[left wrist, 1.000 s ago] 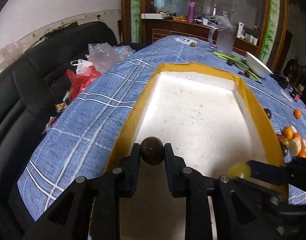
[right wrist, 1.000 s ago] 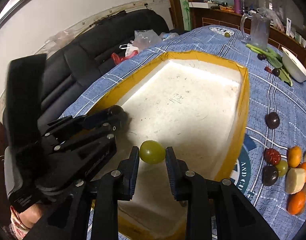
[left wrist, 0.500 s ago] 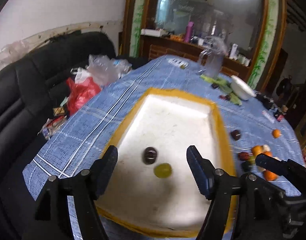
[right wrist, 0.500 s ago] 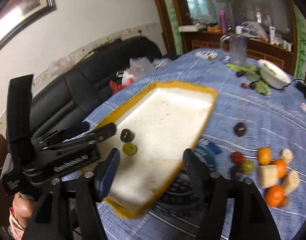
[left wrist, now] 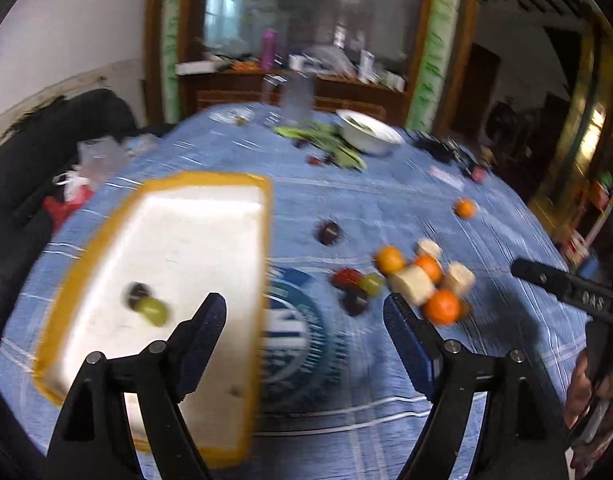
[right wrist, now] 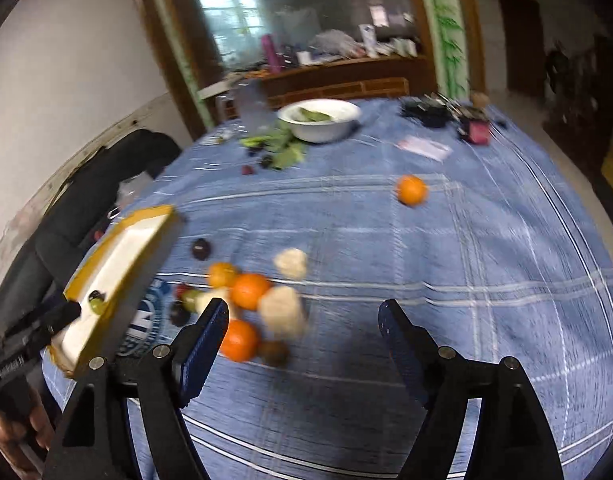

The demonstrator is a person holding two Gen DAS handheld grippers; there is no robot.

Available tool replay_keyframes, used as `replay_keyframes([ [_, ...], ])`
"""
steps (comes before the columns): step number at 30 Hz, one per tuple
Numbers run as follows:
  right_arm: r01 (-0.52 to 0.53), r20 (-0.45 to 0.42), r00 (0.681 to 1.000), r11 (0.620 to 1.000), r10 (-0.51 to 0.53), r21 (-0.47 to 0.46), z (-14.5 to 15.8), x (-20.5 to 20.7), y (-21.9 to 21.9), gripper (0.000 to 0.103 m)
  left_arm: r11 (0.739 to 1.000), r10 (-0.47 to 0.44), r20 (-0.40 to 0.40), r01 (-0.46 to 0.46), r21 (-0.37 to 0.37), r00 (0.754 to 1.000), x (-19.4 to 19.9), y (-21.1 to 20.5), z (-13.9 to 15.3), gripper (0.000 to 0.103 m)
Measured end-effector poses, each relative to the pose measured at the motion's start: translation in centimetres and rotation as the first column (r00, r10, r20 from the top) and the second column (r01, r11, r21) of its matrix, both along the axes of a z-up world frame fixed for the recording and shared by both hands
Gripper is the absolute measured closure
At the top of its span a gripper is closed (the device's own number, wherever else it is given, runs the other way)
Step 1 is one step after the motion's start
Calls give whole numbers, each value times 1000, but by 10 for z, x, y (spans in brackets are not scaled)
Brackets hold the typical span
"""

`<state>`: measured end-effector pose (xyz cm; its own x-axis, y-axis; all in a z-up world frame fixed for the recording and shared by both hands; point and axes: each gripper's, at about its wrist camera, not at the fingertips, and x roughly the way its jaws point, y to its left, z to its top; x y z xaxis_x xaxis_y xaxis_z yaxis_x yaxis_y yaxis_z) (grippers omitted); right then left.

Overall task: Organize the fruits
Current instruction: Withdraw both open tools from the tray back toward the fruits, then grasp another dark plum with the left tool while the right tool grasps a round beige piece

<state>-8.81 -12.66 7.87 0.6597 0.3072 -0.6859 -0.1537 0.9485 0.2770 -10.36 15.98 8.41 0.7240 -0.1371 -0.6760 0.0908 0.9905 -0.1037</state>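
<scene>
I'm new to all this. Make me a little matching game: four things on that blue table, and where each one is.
Things:
1. green grape
2. white bowl
3. lone orange
4. dark plum

Places:
A. far end of the table, beside green leaves
B. alone on the cloth, to the right of the fruit pile and beyond it
C. inside the yellow-rimmed tray
D. on the cloth between tray and fruit pile

Pairs: 1-C, 2-A, 3-B, 4-D

Blue plaid tablecloth (left wrist: 386, 208), yellow-rimmed white tray (left wrist: 226, 178), orange tangerines (left wrist: 442, 306), green grape (left wrist: 154, 310).
</scene>
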Motion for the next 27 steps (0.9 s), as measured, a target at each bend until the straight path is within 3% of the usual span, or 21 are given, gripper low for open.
replay_keyframes([
  [4,3,-36,999,1000,-3,11,-15,8,-9,22,998,-61,-31,61,18,998,6,-27,-15,23],
  [8,-34,-67,997,999,34,9,-25,18,-1,22,995,-98,-48,98,-9,994,14,-39,-22,23],
  [14,-85,-74,994,996,83,-25,-35,38,24,23,991,-107,-76,100,-89,991,31,-40,-26,39],
  [16,-99,-79,992,994,96,-35,-40,44,31,29,989,-116,-87,107,-103,989,37,-43,-29,50],
  [21,-142,-108,985,989,136,-51,-52,53,48,47,992,-104,-96,97,-76,990,45,-47,-38,51],
  [27,-134,-82,988,990,131,-42,-51,51,42,64,995,-81,-121,74,-60,989,54,-38,-49,53],
])
